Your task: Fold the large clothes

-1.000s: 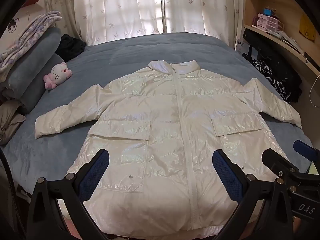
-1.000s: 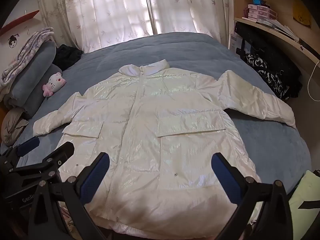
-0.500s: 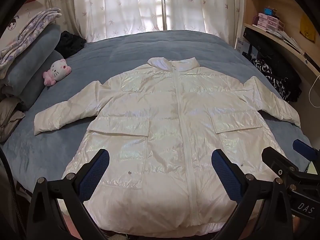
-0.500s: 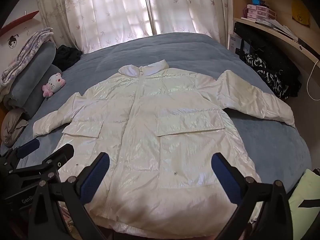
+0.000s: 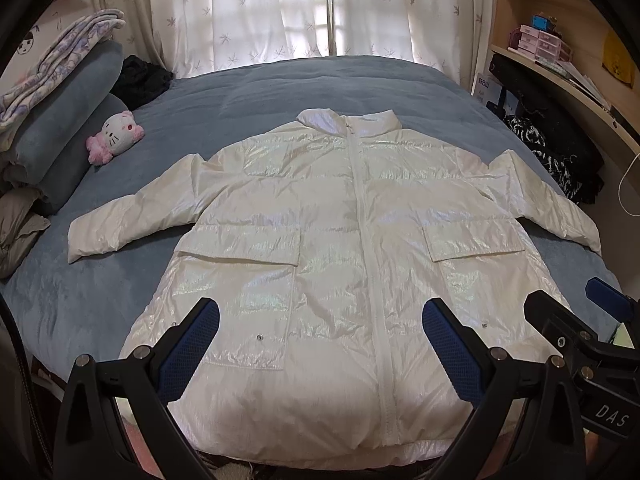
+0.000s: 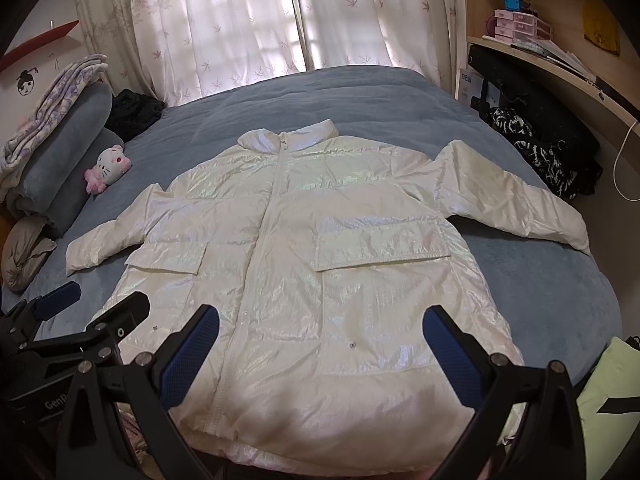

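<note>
Jacket: my white puffer jacket (image 5: pixel 320 248) lies flat, front up and zipped, across the middle of the frame on the blue bed cover (image 5: pixel 360 92), collar toward the curtains, hem at the bottom edge.
Sleeves: both spread outward; one reaches the left of the frame, the other runs to the right edge.
Pockets: two flap pockets sit either side of the zip, snaps showing below them.
My left gripper (image 5: pixel 320 356): spread wide, nothing between the blue pads, hanging above the hem at the bottom centre of its own view; it also shows at the lower left of the right wrist view (image 6: pixel 76 320).
My right gripper (image 6: pixel 320 360): likewise released and empty, over the lower part of the jacket to the right of the zip; in the left wrist view it enters at the lower right (image 5: pixel 580 316).
Contact: neither tool seems to touch the fabric, though the fisheye makes the height hard to judge.
Plush toy (image 5: pixel 116 136): white and pink, at the left beside the stacked grey pillows (image 5: pixel 60 132).
Shelf (image 6: pixel 560 68): upper right, with small boxes and papers.
Dark clothing (image 6: pixel 536 148): heaped at the right edge of the bed, beyond the sleeve.
</note>
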